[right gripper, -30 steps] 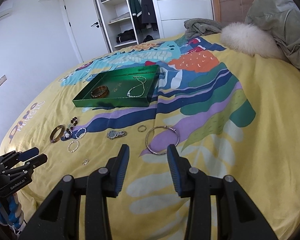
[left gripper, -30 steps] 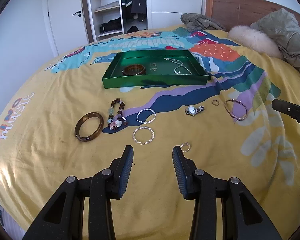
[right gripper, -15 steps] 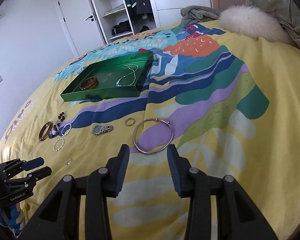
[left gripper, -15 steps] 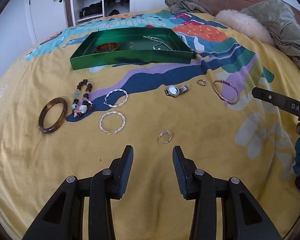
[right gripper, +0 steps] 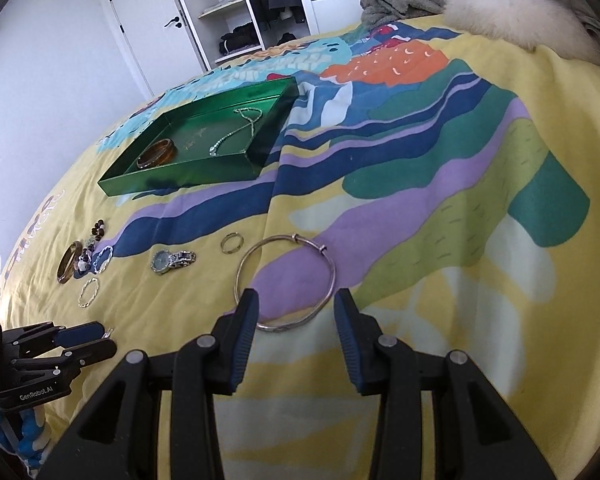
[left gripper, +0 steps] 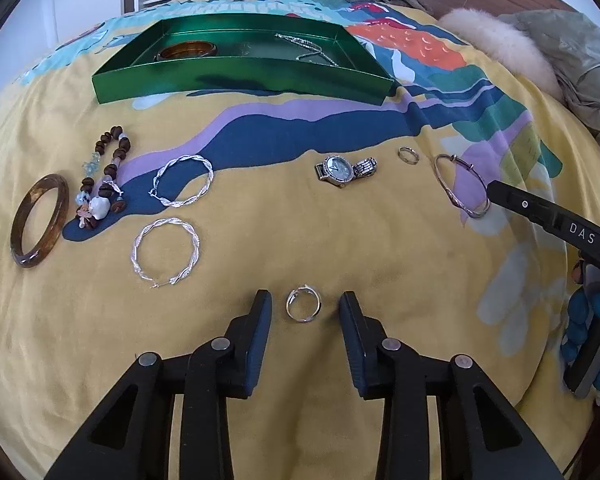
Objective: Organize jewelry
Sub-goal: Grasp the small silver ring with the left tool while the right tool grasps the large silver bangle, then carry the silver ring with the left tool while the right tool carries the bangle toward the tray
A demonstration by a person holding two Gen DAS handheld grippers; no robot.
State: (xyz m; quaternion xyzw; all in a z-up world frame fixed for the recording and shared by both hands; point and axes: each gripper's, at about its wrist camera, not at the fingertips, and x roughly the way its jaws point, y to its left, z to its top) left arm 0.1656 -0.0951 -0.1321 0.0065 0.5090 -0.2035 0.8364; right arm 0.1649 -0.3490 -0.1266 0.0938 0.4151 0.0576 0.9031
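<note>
While the green tray [left gripper: 240, 80] lay far up the bed [left gripper: 260, 248] | right tongs [right gripper: 294, 312] stood open over the thin bangle's [right gripper: 286, 280] near rim, stiff, light | left tongs [left gripper: 305, 312] were closing round the small ring [left gripper: 303, 307], untouched, slippery; take across its band.

Glossy green tray [left gripper: 236, 80], yellow bedspread [left gripper: 260, 240] with blue, purple, orange bands, amber-brown mottled bangle [left gripper: 40, 220], silver twisted hoops [left gripper: 166, 250], brown beaded bracelet [left gripper: 108, 168].

a home bedroom: bed [right gripper: 480, 160] (patterned cover), open wardrobe [right gripper: 240, 12].
</note>
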